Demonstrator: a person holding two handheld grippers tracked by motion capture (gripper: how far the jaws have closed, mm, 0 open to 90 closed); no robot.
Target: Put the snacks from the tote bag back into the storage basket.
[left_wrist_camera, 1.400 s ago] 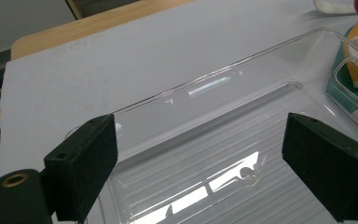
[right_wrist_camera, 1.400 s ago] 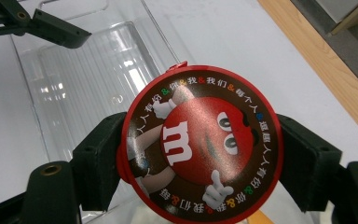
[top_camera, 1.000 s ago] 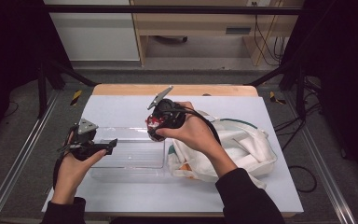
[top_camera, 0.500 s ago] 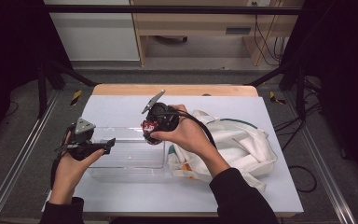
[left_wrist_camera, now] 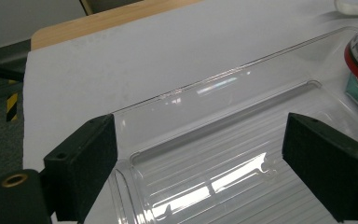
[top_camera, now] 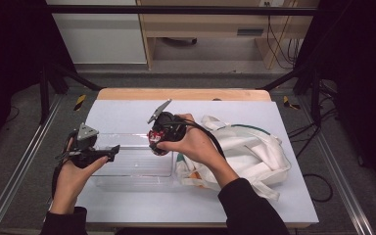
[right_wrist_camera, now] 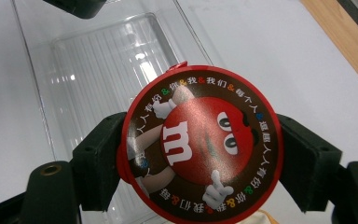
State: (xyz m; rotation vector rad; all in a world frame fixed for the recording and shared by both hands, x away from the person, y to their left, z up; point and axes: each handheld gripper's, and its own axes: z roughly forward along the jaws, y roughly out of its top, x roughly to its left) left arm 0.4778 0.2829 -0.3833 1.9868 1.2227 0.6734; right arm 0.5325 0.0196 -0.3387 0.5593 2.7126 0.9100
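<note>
Right gripper (right_wrist_camera: 200, 158): its two black jaws press on both sides of the round red-lidded candy tub with the cartoon face on its lid (right_wrist_camera: 200, 147) — a firm hold, with the jaws standing wide because the tub is wide.
Left gripper (left_wrist_camera: 205, 168): open wide with nothing between the jaws; it hangs over the left end of the clear plastic ribbed tray (left_wrist_camera: 223, 182).
Where the tub is: in the air, just above the right end of the clear tray (top_camera: 127, 169), which sits on the left half of the white tabletop (top_camera: 127, 112), near its front edge.
Which way the tub points: in the right gripper view its flat lid faces the camera, so its long line runs away from the camera and down toward the tray floor. In the high view it looks tipped, not straight up — how far, I cannot tell.
Tray: long and see-through, lying left to right; no other thing shows inside it.
Bag: a white cloth bag with a green edge (top_camera: 254, 152) lies slumped on the right half of the tabletop, touching or just beside the tray's right end.
Done so far: I think the tub is picked up and brought over the tray.
Left to do: likely lower it into the tray and let go; more things may be in the bag, but I cannot see inside it.
</note>
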